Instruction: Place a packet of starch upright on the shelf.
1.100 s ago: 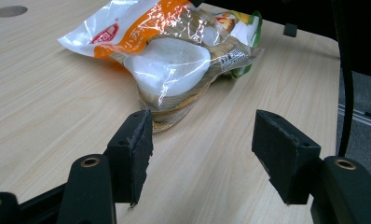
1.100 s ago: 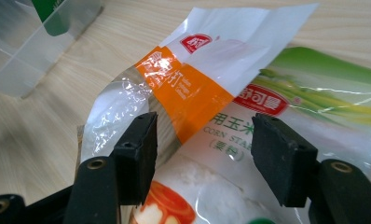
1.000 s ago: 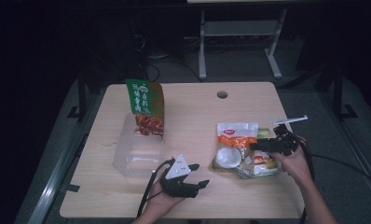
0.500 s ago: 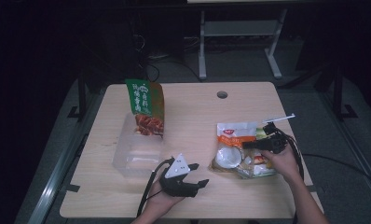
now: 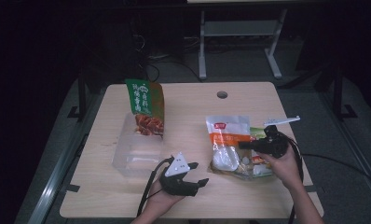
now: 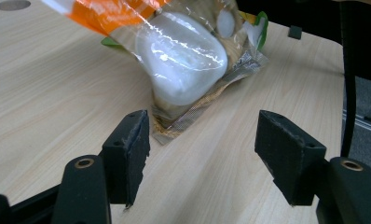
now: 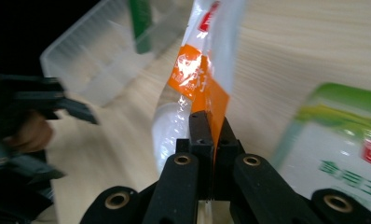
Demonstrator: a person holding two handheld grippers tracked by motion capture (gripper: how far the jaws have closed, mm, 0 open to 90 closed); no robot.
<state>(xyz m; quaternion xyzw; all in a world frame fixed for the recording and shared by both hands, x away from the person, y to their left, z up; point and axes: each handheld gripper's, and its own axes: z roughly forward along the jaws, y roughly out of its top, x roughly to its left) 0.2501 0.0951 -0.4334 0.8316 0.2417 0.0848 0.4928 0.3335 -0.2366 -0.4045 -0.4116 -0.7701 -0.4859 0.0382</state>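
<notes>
Right tool has just closed, pinching the orange-and-clear packet's edge.

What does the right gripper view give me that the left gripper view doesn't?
Right gripper view: its jaws have just been closing and now pinch the orange-and-clear bag by its edge; also the clear container, a green-labelled pack and, blurred at left, the left gripper. Left gripper view: its open jaws with nothing between them, aimed at the bag's white bun and a brown packet under it, plus the table's hole. Both: the same bag and the wooden table.
</notes>
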